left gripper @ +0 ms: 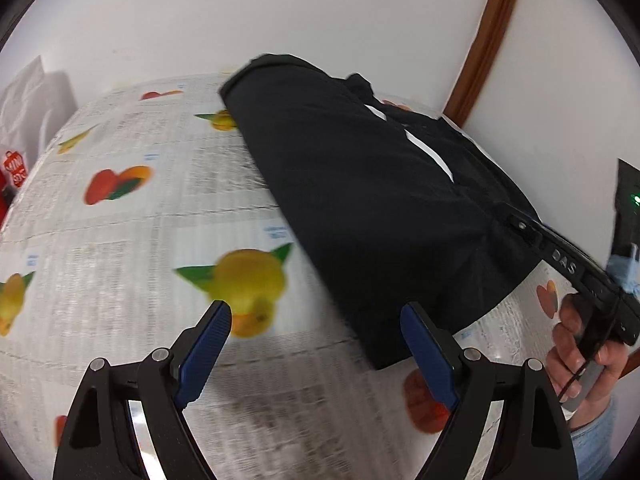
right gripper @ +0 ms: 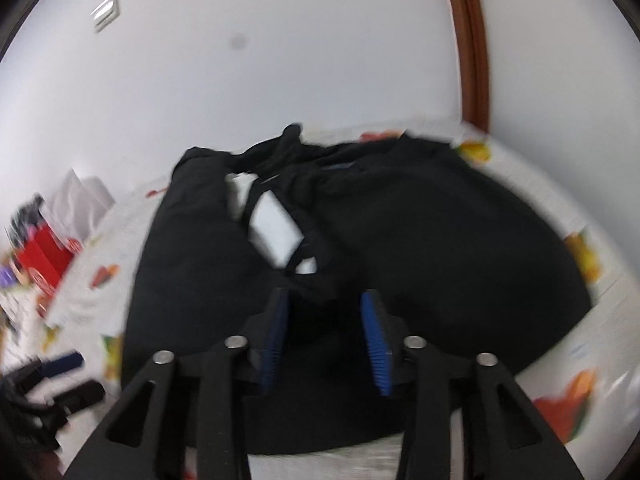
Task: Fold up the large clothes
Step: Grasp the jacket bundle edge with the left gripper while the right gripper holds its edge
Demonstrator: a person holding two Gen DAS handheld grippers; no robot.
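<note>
A black garment (left gripper: 360,184) with white stripes (left gripper: 432,156) lies partly folded on a table under a fruit-print cloth (left gripper: 132,240). My left gripper (left gripper: 316,310) stands wide open over the cloth at the garment's near left edge, with nothing between its blue pads. In the right wrist view the same garment (right gripper: 440,240) fills the middle. My right gripper (right gripper: 325,296) hovers over its near part, jaws partly apart and pads not pressing on cloth. A hand (left gripper: 576,344) holds that gripper at the right of the left wrist view. The left gripper (right gripper: 70,378) shows at the lower left.
A white bag (left gripper: 36,96) and a red box (right gripper: 44,260) stand at the table's far left. A white wall (left gripper: 280,12) runs behind the table, with a brown wooden door frame (left gripper: 488,28) at the right.
</note>
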